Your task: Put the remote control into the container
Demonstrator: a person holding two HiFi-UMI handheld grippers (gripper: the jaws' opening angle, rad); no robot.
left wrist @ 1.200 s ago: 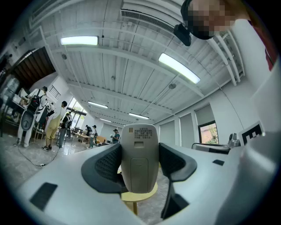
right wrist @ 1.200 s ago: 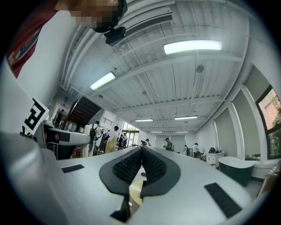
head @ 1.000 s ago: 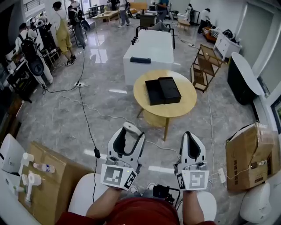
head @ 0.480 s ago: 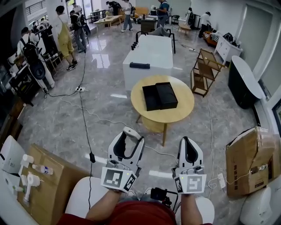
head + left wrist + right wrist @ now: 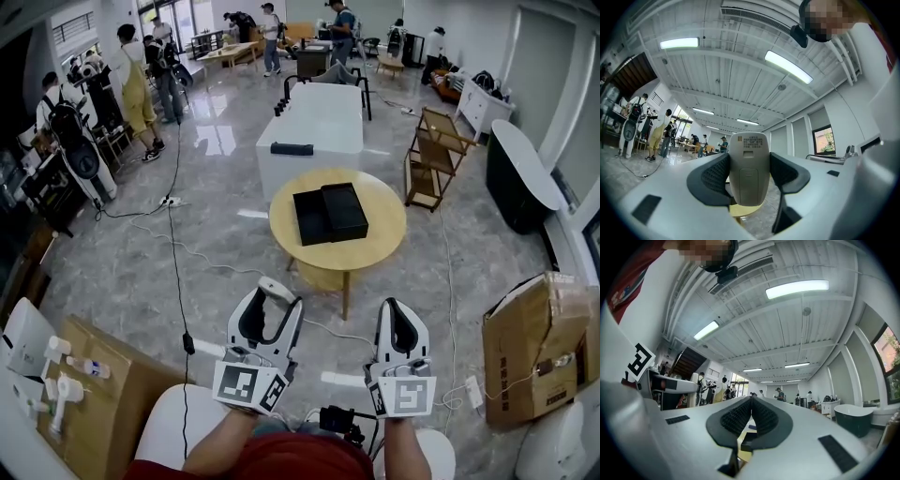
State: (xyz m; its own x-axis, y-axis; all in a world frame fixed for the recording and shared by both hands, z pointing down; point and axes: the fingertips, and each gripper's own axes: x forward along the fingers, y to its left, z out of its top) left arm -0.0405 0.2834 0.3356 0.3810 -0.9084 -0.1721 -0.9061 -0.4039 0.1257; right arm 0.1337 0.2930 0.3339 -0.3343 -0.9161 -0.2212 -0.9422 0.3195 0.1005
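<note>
My left gripper (image 5: pixel 272 307) is shut on a light grey remote control (image 5: pixel 275 289), which stands up between the jaws with its back face toward the camera (image 5: pixel 748 174). My right gripper (image 5: pixel 399 323) is shut with nothing in it, its dark pads (image 5: pixel 751 417) pressed together. Both grippers are held low in front of me, well short of the round wooden table (image 5: pixel 370 248). On that table lies an open black container (image 5: pixel 329 213), its two halves side by side. In the right gripper view a corner of the black container (image 5: pixel 749 442) shows below the jaws.
A white rectangular counter (image 5: pixel 314 117) with a dark bar on it stands behind the round table. Cardboard boxes sit at the right (image 5: pixel 534 337) and lower left (image 5: pixel 103 394). Cables (image 5: pixel 178 272) trail over the grey floor. Several people stand at the back left.
The table and container have drawn slightly lower and nearer in the head view as I step forward. Both grippers keep their pose, and the left still holds the remote.
</note>
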